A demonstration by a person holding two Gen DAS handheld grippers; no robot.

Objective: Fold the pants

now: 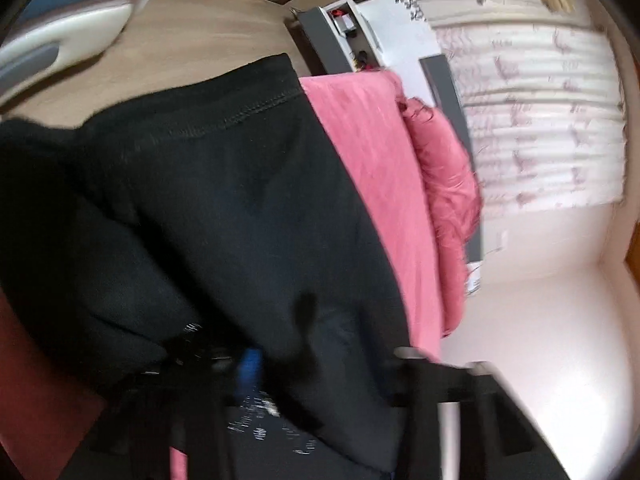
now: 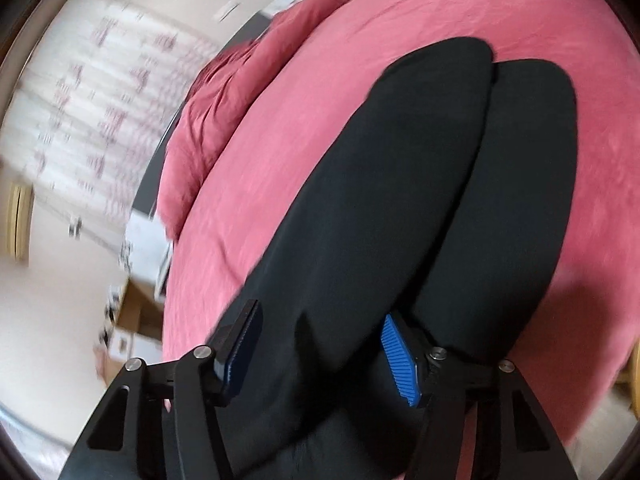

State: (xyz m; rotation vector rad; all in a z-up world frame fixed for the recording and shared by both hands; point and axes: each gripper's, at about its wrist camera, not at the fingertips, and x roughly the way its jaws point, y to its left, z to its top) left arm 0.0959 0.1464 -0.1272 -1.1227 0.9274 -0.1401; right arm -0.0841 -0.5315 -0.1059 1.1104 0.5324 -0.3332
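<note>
1. Black gripper linkage fills the bottom of both wrist views, blurred in each.
2. Right gripper [image 2: 320,350]: jaws stand apart, blue ribbed pads [image 2: 400,360] clear on either side. Black pants [image 2: 400,200] pass between the pads, but the pads do not press on the fabric; the claw is released.
3. Pants in the right wrist view: two legs lie side by side on the pink bedspread [image 2: 520,20], their rounded ends pointing away from the camera and touching along their inner edges.
4. Left gripper [image 1: 280,364]: largely covered by the pants [image 1: 220,200]. One blue pad [image 1: 250,368] shows through the fabric; the other is hidden. Whether it is clenched on the cloth or released cannot be told.
5. Pants in the left wrist view: a stitched hem [image 1: 240,116] runs across the upper fabric, which drapes over the gripper and lies against the bedspread [image 1: 380,180].
6. Surroundings: bunched pink bedding [image 1: 444,184] beside the bedspread, a patterned white curtain [image 1: 540,112], wood-look floor [image 1: 208,28].
</note>
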